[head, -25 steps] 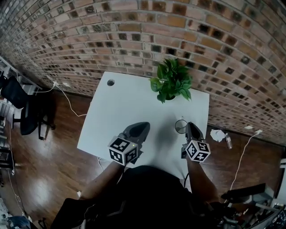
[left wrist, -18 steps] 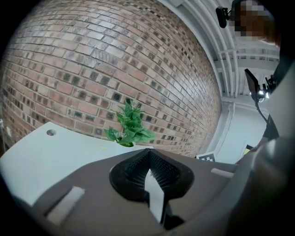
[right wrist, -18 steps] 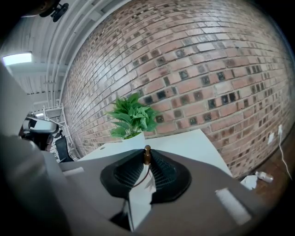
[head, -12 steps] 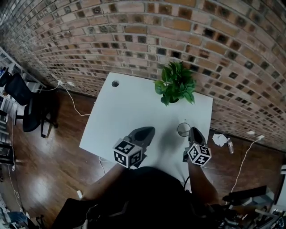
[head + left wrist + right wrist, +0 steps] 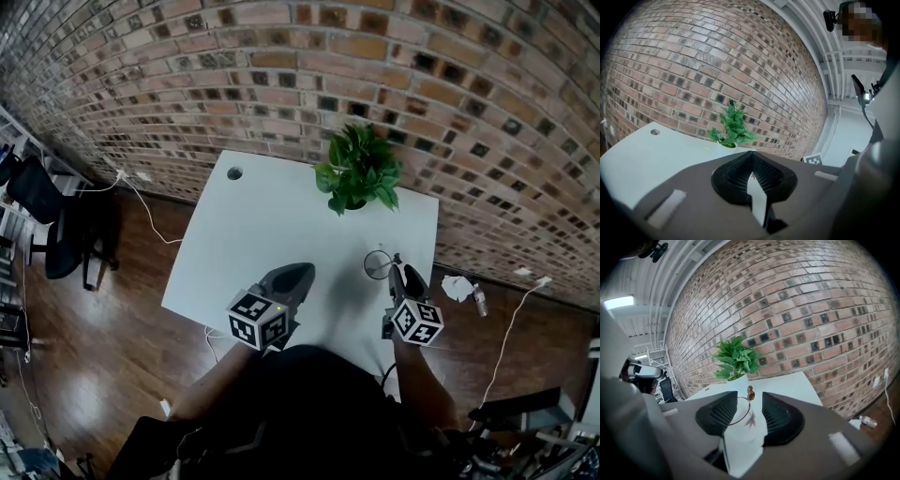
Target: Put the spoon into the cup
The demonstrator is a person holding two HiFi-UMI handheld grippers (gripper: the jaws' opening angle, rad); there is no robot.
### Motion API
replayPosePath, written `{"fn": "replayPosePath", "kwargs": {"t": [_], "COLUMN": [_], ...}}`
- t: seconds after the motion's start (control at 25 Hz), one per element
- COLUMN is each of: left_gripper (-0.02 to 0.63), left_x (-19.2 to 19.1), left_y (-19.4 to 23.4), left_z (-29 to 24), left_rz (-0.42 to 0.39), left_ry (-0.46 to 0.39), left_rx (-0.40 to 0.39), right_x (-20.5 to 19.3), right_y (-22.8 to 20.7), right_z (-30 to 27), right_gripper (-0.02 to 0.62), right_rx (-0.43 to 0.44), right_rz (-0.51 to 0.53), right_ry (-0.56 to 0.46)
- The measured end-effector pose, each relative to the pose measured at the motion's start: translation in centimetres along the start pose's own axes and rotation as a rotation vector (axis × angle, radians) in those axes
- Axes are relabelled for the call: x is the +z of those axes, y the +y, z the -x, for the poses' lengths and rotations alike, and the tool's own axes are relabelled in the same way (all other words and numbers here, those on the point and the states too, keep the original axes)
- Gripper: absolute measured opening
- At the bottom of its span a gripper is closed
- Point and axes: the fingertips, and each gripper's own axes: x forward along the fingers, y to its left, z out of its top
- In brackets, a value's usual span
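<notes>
A clear glass cup (image 5: 737, 414) stands on the white table (image 5: 262, 225) near its right edge, also in the head view as the cup (image 5: 378, 264). The spoon (image 5: 750, 392) stands in it, its brown handle end leaning on the rim. My right gripper (image 5: 744, 412) is open; its jaws have just been opening and now stand on either side of the cup and spoon without touching them. My left gripper (image 5: 292, 274) hovers over the table's near middle, and in its own view the left gripper (image 5: 751, 161) is shut with nothing between its pads.
A potted green plant (image 5: 359, 173) stands at the table's far edge, close behind the cup. A round cable hole (image 5: 234, 172) marks the far left corner. A brick wall runs behind. An office chair (image 5: 47, 225) and cables are on the floor at left.
The right gripper's jaws have parted at the cup, leaving the spoon standing in it. Both hands have stayed about where they were.
</notes>
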Motion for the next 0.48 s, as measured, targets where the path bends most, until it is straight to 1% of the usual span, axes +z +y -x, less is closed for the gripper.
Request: {"fn": "replayPosePath", "kwargs": {"t": [0.2,0.32,0.36,0.48], "left_gripper": [-0.008,-0.008,-0.008,-0.008], "left_x": [0.1,0.7,1.1,2.1], "left_y": [-1.1,-2.3,-2.9,-4.4], "left_z": [0.0,0.3,0.4,0.7], "left_rz": [0.006,0.054,0.057,0.024], "left_ry": [-0.011,-0.035,-0.045,-0.067], "left_rx": [-0.002,-0.002,-0.005,-0.006], "right_x": [2.7,4.8,5.7,8.3], "right_y": [0.0,-0.1,-0.1,0.2], "right_z": [2.6,4.8,5.6,8.1], "right_gripper": [0.172,0.158,0.150,0.111], "right_rx": [0.042,0.056,0.064,0.092], "right_rz": [0.009,-0.015,-0.021,-0.005], "right_ry": [-0.051,-0.067,-0.073,-0.102]}}
